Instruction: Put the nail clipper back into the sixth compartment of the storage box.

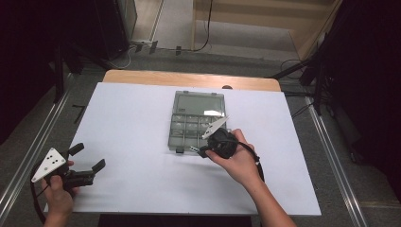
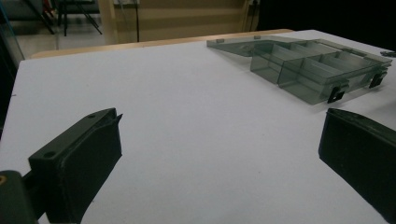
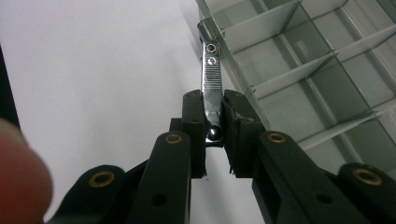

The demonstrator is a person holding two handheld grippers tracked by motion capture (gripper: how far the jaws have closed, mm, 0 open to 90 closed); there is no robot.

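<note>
In the high view the right gripper [image 1: 201, 150] is held at the near edge of the open organizer box [image 1: 196, 120], while in the left gripper view the left gripper [image 2: 219, 154] is kept spread and idle, and in the right gripper view a metal nail clipper [image 3: 211, 84] is pinched, presumably for dropping into a compartment.

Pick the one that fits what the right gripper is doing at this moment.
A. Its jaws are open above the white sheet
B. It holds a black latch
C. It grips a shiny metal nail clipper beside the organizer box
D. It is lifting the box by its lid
C: in the right gripper view the right gripper is clamped on the nail clipper, whose tip points at the edge of the organizer box.
</note>
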